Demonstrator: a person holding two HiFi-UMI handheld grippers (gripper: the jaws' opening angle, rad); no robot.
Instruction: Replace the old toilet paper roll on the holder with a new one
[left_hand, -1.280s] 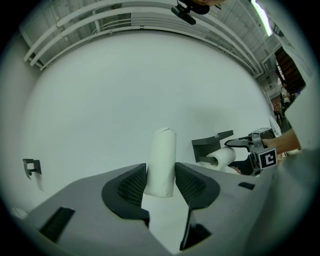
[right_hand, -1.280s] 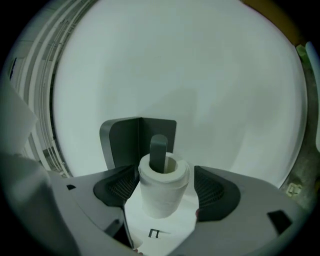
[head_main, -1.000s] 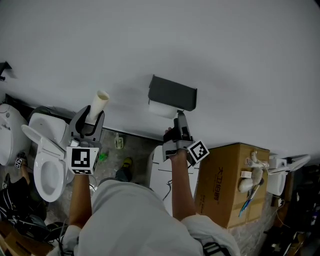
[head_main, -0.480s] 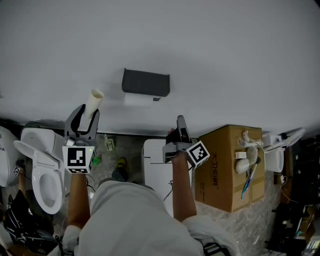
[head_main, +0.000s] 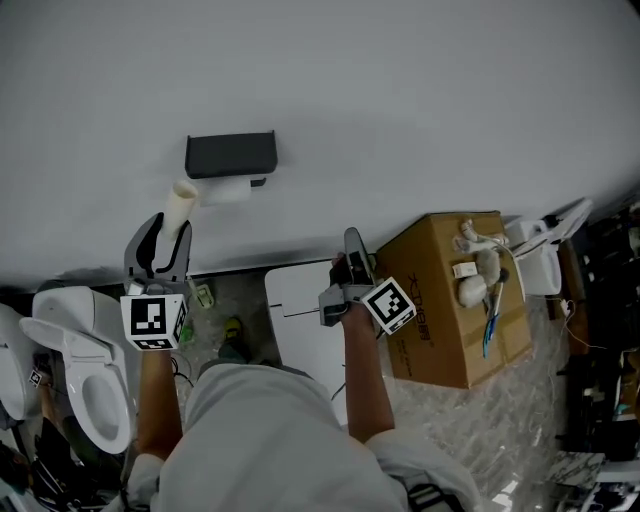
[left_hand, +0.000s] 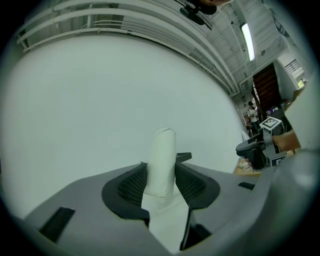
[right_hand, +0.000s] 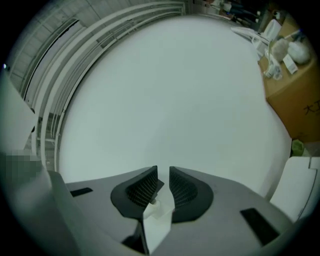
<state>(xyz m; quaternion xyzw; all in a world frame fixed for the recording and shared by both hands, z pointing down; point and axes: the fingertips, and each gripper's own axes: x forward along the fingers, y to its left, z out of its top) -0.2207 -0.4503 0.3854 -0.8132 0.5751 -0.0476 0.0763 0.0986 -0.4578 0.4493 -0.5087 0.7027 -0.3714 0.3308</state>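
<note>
In the head view the dark grey holder hangs on the white wall with a white paper roll under its hood. My left gripper is just below the holder's left end, shut on a bare cardboard tube that sticks up past the jaws. The left gripper view shows the same tube pinched between the pads of the left gripper. My right gripper hangs well to the right of the holder. In its own view the right gripper is closing, a narrow gap left and nothing between its jaws.
A white toilet stands at the lower left. A white flat-topped unit sits below the right gripper, and a cardboard box with small items on top is at the right. Cables and clutter lie along the far right edge.
The right gripper has left the roll under the holder and moved off to the right, its jaws narrowing. The left gripper with the tube has come closer under the holder. The view swung right.
</note>
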